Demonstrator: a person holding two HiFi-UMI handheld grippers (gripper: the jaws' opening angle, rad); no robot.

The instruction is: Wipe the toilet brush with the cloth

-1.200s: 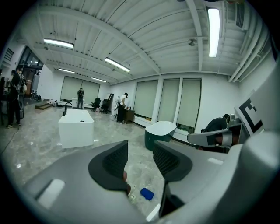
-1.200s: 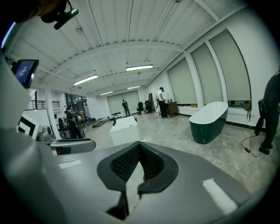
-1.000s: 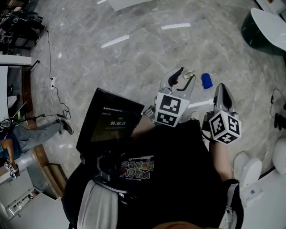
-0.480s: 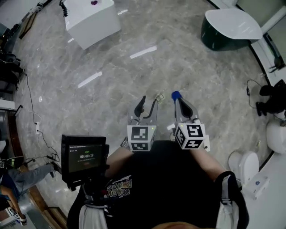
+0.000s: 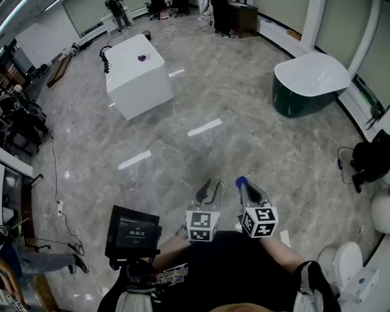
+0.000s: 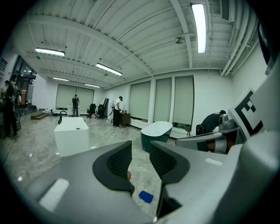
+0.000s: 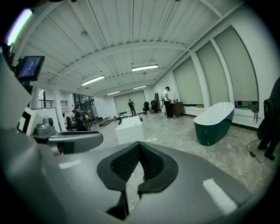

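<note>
Wide, bright hall with a polished grey marble floor (image 5: 244, 140) and a white ribbed ceiling hung with strip lights (image 6: 199, 26). Far left, a white rectangular block (image 5: 137, 79) with a dark tap at one corner. Far right, an oval bathtub (image 5: 304, 91), dark green outside and white inside. Beyond both, a few people (image 5: 219, 15) standing near desks and chairs. White toilet (image 5: 341, 262) at the lower right. Thin black cable (image 5: 58, 183) trailing over the floor at the left.

Close to the body, a small black screen (image 5: 134, 234) on a chest mount, with a line of timer digits too small to read. Coloured lettering on the dark shirt (image 5: 170, 274), upside down and not legible.

Left gripper (image 6: 140, 148) held out nearly level, jaws just closing further and now a narrow gap apart, nothing between the pads. Right gripper (image 7: 139, 146) close beside it, jaws pressed together at the tips, empty.

Small blue thing (image 5: 241, 181) on the floor just past the right gripper's tip; whether cloth or brush, cannot tell.
</note>
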